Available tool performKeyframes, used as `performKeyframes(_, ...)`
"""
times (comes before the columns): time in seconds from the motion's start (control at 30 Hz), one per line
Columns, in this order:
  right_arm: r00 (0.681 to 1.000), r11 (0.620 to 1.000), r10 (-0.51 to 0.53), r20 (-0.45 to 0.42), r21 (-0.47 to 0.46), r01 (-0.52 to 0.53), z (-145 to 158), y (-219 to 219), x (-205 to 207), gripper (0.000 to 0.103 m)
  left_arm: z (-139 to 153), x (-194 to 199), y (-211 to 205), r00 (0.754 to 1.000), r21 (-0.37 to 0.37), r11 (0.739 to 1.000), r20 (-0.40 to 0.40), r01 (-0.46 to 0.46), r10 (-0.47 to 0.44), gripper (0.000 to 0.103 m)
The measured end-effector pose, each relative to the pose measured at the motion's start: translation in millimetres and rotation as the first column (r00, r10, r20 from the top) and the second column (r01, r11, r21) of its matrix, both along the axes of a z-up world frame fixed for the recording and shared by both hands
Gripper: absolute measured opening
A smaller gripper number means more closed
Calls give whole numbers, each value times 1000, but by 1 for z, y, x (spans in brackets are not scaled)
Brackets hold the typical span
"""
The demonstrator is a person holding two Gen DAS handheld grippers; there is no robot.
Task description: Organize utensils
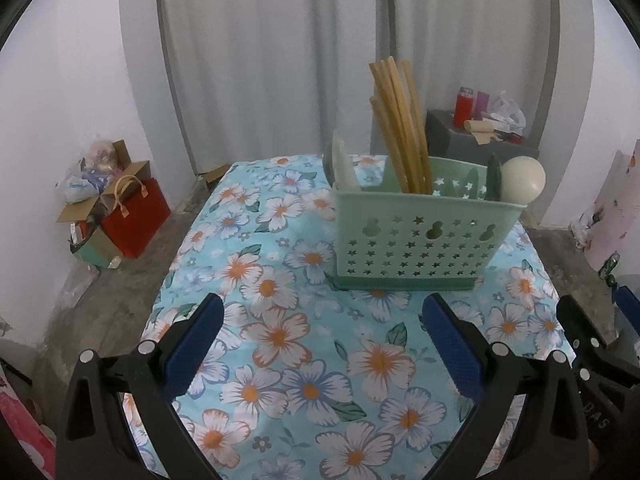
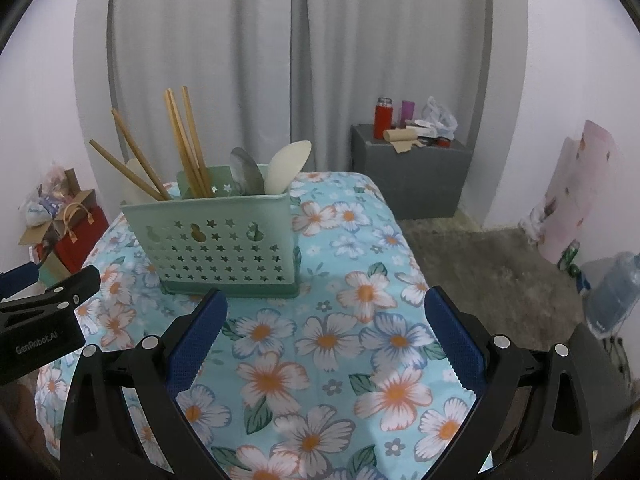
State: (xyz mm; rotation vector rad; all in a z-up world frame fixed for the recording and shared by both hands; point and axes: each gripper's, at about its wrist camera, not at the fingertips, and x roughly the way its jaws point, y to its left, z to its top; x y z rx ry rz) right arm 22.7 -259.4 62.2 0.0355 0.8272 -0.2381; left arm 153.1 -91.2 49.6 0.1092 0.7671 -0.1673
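Left wrist view: your left gripper point(image 1: 322, 320) and right gripper point(image 2: 326, 318) hang spread and empty; utensils fill the caddy point(image 1: 420, 236) at center right (sorting looks finished), so withdraw.

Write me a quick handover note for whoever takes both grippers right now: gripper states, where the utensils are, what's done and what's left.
Left gripper: open, empty, above the floral tablecloth.
Right gripper: open, empty, same height.
Green caddy stands upright on the cloth, holding the chopsticks, cream spoons and a grey utensil.
Done: no loose utensils visible on the cloth.
Left: probably nothing; check compartments, hidden from here.
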Motion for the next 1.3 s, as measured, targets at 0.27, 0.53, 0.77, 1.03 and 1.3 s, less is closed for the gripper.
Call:
performKeyframes(0.27,1000,1000,-2,-16,-9,2,-4,0,4,95,-4,3,0,1000,12,1000,-10,-12,12,97)
performKeyframes(0.53,1000,1000,2,-28,-14,-2,-8,2,7,95,-5,5,3,999,19,999,-18,-26,26,97)
performKeyframes(0.77,1000,1000,6,-19,-23,-6,-6,2,7,95,-3,4,8,999,20,999,-15,-42,42,97)
performKeyframes(1.03,1000,1000,11,-17,-24,-11,-6,3,8,95,-2,4,10,999,19,999,-15,-43,44,97)
performKeyframes(1.3,1000,999,13,-14,-31,-13,-5,5,8,95,-2,5,13,999,24,999,-12,-48,49,97)
